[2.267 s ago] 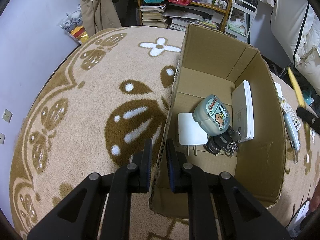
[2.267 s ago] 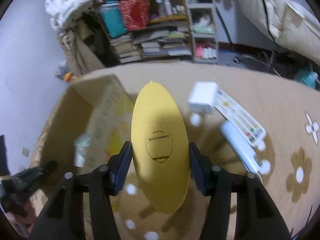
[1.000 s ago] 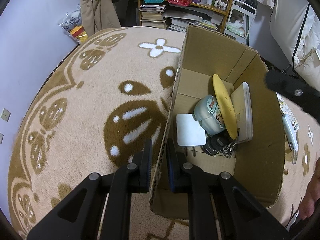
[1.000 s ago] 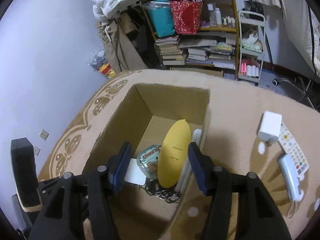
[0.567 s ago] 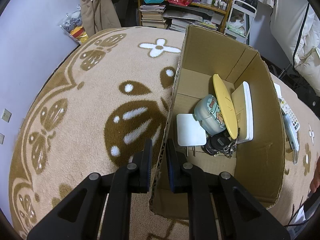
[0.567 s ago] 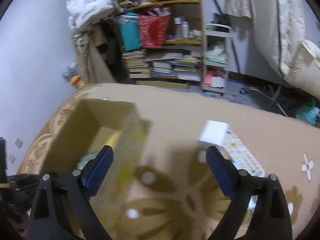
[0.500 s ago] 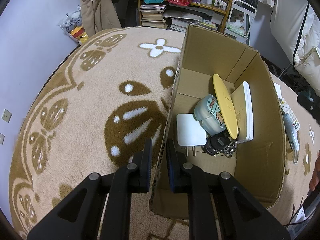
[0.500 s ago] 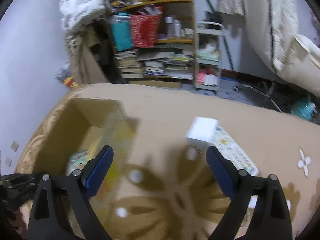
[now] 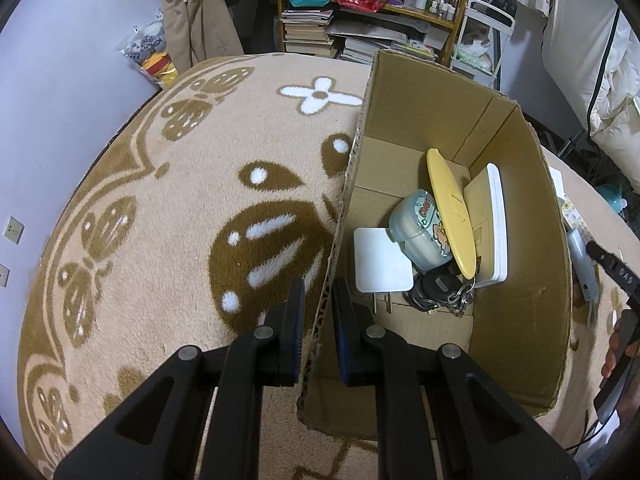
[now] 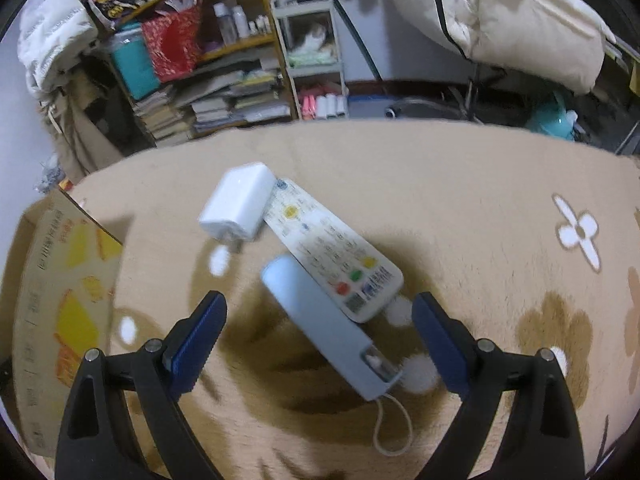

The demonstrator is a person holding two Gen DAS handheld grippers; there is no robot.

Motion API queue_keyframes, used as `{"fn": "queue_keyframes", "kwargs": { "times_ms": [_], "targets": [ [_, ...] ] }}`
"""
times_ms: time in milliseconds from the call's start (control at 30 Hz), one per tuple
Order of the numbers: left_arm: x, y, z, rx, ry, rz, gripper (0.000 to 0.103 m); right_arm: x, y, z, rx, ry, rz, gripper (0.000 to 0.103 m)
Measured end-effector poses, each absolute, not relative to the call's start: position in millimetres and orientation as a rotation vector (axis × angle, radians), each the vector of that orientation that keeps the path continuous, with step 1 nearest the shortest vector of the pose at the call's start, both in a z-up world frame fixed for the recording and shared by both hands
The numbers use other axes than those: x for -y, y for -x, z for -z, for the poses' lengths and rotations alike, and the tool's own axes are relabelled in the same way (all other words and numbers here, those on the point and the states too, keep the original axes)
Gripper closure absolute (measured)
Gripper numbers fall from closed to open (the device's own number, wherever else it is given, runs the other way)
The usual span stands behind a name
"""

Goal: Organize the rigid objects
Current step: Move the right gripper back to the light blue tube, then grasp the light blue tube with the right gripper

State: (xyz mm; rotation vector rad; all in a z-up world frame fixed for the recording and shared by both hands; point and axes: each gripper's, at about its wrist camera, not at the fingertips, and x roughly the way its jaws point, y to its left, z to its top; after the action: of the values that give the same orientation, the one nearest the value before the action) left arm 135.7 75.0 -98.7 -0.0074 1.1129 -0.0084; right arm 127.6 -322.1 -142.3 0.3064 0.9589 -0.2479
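My left gripper [image 9: 316, 300] is shut on the near left wall of an open cardboard box [image 9: 520, 184] standing on the carpet. Inside the box lie a yellow oval case [image 9: 450, 216], a white flat device [image 9: 490, 224], a pale green cartoon tin [image 9: 416, 232], a white plug adapter [image 9: 380, 262] and black keys [image 9: 438, 288]. My right gripper [image 10: 320, 316] is open wide above the carpet, with nothing between its fingers. Just beyond its tips lie a light blue slim device [image 10: 324, 320], a white remote control [image 10: 332, 248] and a white charger block [image 10: 238, 200]. The box's printed outer side [image 10: 60, 292] is at the left.
A patterned beige and brown carpet [image 9: 160, 220] covers the floor. Shelves with books and bags [image 10: 208, 76] and a white trolley [image 10: 312, 48] stand at the back. A white padded coat [image 10: 520, 16] hangs at the right. A hand [image 9: 618, 344] shows at the right edge of the left wrist view.
The right gripper let the yellow case go into the box, opened wide, then swung right and down to the remote and blue device. The left gripper kept its hold on the box wall.
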Motion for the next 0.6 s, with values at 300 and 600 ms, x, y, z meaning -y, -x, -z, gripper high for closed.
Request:
{"fn": "queue_keyframes", "kwargs": {
  "times_ms": [300,600],
  "targets": [
    [-74,-135,99,-1.113,0.006,0.005,0.089,319,-131,171,-1.021,-0.316,0.202,0.026],
    [-73,-136,99,-1.112,0.001,0.004,0.089,306,-132,175,-1.052,-0.345,0.153,0.070]
  ]
}}
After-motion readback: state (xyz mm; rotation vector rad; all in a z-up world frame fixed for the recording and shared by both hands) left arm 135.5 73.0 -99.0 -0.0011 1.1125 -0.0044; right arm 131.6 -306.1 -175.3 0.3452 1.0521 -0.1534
